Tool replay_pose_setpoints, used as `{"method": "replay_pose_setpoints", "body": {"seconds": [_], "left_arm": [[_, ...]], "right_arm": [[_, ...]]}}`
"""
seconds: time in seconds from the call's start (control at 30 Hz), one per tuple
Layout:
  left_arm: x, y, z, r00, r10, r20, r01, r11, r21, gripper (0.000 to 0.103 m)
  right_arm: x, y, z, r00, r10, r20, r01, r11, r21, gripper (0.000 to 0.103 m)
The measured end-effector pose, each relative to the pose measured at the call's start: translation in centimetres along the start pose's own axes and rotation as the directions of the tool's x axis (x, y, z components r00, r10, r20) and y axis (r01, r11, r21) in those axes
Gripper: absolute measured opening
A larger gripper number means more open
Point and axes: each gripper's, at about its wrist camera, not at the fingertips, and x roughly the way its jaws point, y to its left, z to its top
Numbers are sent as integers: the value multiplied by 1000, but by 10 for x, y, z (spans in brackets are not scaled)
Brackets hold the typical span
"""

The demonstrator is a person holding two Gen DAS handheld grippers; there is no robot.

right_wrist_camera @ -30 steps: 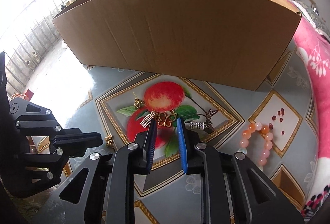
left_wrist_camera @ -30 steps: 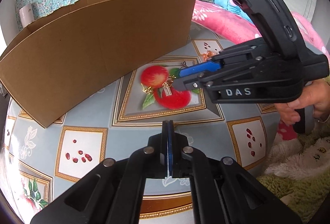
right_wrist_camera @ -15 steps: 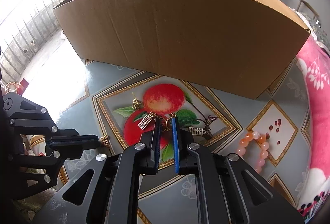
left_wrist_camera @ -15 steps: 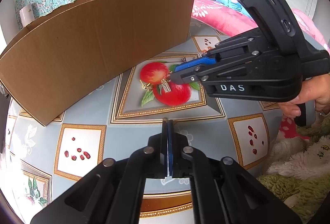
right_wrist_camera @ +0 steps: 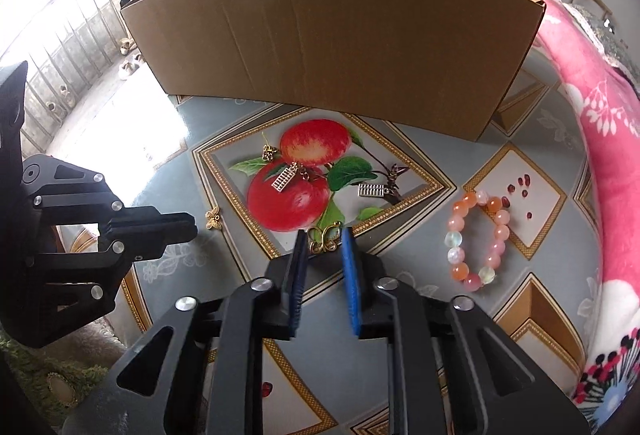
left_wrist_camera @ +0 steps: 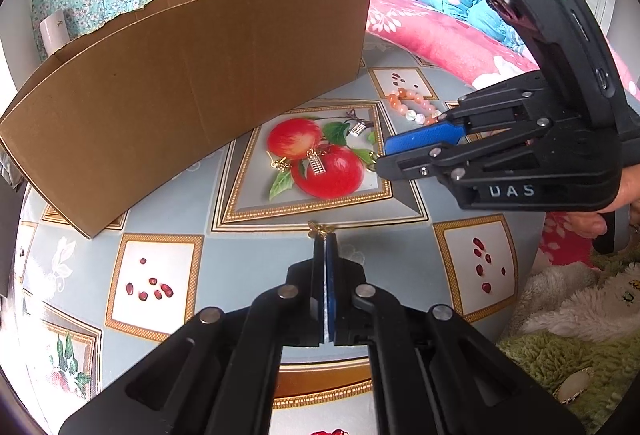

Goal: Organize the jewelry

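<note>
Between the right gripper's [right_wrist_camera: 325, 243] blue pads lies a small gold clover charm [right_wrist_camera: 325, 235], flat on the tablecloth [right_wrist_camera: 400, 267], just ahead of the tips at the lower edge of the apple print. Jaws have just been opening; they stand part-open w/ the charm in the gap, pads not pressing on it as far as I can tell. Charm's long axis runs roughly across the gap, pad to pad, so a close would prob. catch it end-on. Right gripper is angled steeply down at the cloth; in the left wrist view it reaches in from the right side.

Left gripper [left_wrist_camera: 325, 235] is fully shut, nothing clamped; a gold butterfly charm [left_wrist_camera: 320, 229] lies right at its tips, touching or nearly, can't tell which. Also tilted down at the cloth.

Other pieces: two silver abacus charms [right_wrist_camera: 285, 179], [right_wrist_camera: 371, 190] on the print, bead bracelet [right_wrist_camera: 476, 241] off to the right, well apart. Cardboard box [right_wrist_camera: 328, 43], the likely drop spot, stands behind it all. Right hand is the nearer one for the clover, left for the butterfly.
</note>
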Motion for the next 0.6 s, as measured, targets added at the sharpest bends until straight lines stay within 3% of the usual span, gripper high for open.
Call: {"method": "replay_pose_setpoints", "body": {"seconds": [0.2,0.27,0.37,0.6], "left_arm": [[-2,-4,0,1000,6,7,-6,1000,14,2],[-1,-4,0,1000,9,5,-9,1000,14,2],[-1,-2,0,1000,16,7,-16,1000,7,2],[-2,5,0,1000,19,10,-19,1000,-16,2]], "right_arm": [[3,3,1,1000,-10,15,10,1000,-9,34],[2,0,6,1000,-15,26,15,1000,-20,33],[4,1,8,999,-26,26,27,999,-38,22],[5,-1,11,1000,-18,11,19,998,-55,21]]}}
